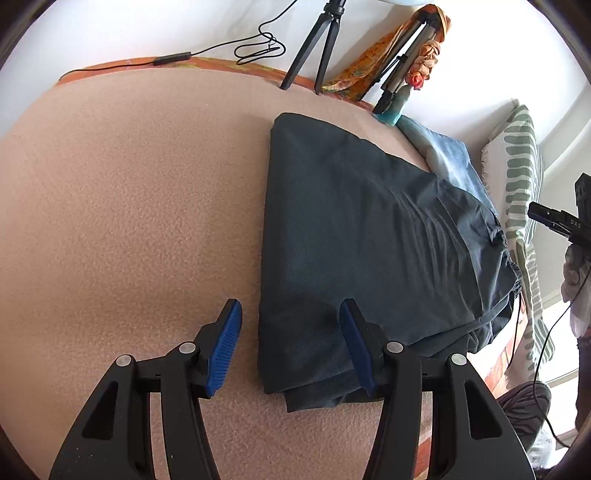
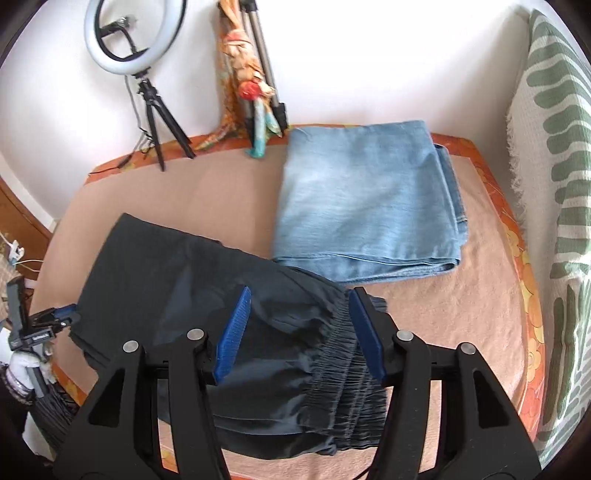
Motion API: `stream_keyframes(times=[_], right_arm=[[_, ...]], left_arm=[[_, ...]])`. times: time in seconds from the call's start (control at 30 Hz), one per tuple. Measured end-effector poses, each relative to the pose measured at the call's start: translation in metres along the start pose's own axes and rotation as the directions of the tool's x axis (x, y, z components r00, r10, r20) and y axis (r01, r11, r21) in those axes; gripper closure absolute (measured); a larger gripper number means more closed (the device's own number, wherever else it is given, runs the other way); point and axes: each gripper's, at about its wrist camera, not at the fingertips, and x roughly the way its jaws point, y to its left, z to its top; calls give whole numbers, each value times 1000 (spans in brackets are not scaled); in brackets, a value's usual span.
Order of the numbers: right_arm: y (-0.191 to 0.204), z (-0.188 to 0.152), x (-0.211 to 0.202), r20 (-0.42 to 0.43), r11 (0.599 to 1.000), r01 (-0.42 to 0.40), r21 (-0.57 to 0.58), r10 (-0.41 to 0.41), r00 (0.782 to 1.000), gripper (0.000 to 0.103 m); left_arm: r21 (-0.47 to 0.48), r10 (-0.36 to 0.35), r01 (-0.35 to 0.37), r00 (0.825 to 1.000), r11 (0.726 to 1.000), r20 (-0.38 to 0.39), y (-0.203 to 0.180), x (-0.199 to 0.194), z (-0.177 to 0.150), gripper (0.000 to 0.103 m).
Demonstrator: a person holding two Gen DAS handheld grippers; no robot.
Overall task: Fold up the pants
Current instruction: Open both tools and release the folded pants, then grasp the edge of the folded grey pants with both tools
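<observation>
Dark folded pants [image 1: 351,221] lie on the pink blanket [image 1: 129,203] of a bed. My left gripper [image 1: 291,343] hovers open over their near folded edge: one blue pad [image 1: 227,343] is above bare blanket, the other over the cloth, neither pressing. In the right wrist view the same pants [image 2: 166,266] show their elastic waistband [image 2: 340,354] under my right gripper [image 2: 300,332], which is open with the cloth loose beneath it. The left gripper [image 2: 55,317] also shows at the pants' far left end.
Folded light blue jeans [image 2: 365,199] lie beside the dark pants, towards the wall. A ring light on a tripod [image 2: 129,33] and a second draped tripod [image 2: 255,74] stand at the bed's back edge. A green-patterned pillow [image 2: 554,184] lines the right side.
</observation>
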Motion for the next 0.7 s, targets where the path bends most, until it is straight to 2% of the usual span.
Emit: stream_keyframes(times=[0.1, 0.2, 0.3, 0.37, 0.4, 0.5, 0.7], right_arm=[[32, 6, 2, -9, 996, -85, -16, 85, 996, 43], [64, 7, 13, -41, 984, -176, -26, 175, 984, 43], [96, 8, 33, -77, 972, -230, -34, 227, 971, 43], [122, 10, 47, -109, 965, -259, -45, 253, 961, 43], [135, 11, 55, -126, 961, -270, -51, 262, 957, 43], [178, 15, 82, -187, 950, -307, -63, 291, 938, 43], [261, 28, 133, -293, 940, -332, -76, 297, 909, 43]], left_arm=[[-15, -32, 32, 999, 999, -2, 3, 2, -2, 49], [-48, -88, 88, 996, 995, -2, 8, 2, -1, 49], [-99, -144, 144, 990, 985, 7, 16, 2, 0, 52], [-122, -175, 175, 985, 977, 13, 21, 2, 0, 57], [-128, -188, 187, 982, 974, 8, 22, 4, 1, 67], [-126, -224, 223, 974, 967, 7, 21, 7, 0, 80], [-92, -295, 299, 954, 950, 54, 16, 2, 2, 90]])
